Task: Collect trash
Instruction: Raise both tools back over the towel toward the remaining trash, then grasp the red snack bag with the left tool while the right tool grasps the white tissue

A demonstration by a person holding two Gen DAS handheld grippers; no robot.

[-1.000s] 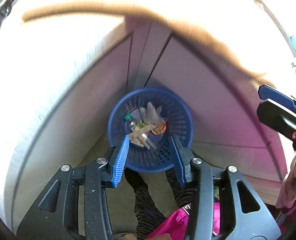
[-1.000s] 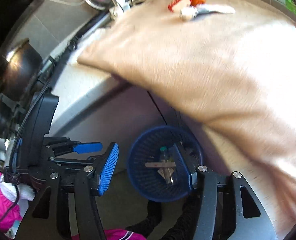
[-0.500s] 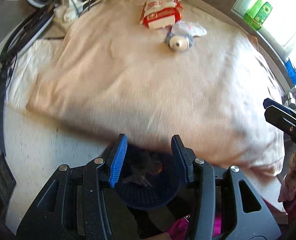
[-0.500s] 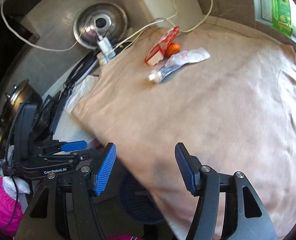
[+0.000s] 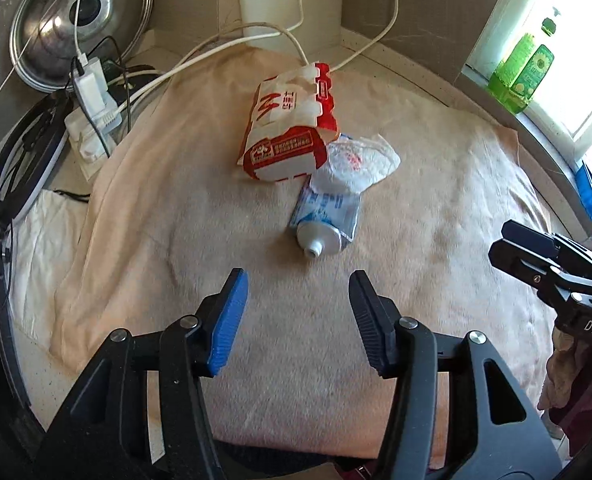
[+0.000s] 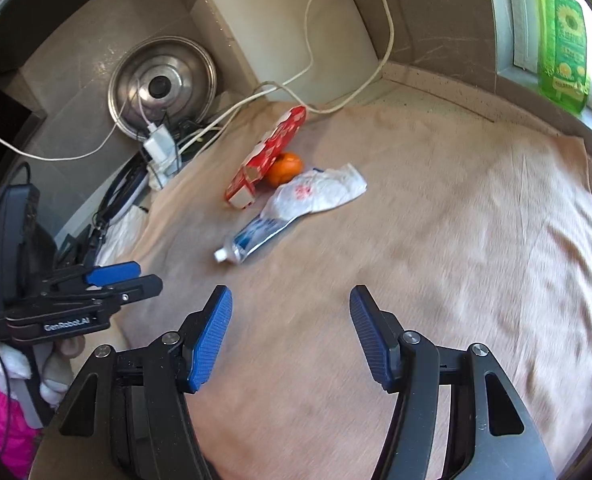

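On the cloth (image 5: 436,240): one wrapper (image 5: 287,128), one tube (image 5: 328,224), one orange (image 6: 283,168).

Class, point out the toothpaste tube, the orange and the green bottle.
toothpaste tube (image 5: 328,216): left wrist view, printed body.
orange (image 6: 285,168): right wrist view, exposed peel.
green bottle (image 6: 564,40): right wrist view, label.

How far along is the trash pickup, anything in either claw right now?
Done: cannot tell, since no bin shows in these views. In hand: nothing. The left claw is opening with nothing between its jaws, and the right claw is open and empty, both above the beige cloth. Left: the red-and-white wrapper, crumpled white bag, squeezed tube and an orange behind the wrapper.
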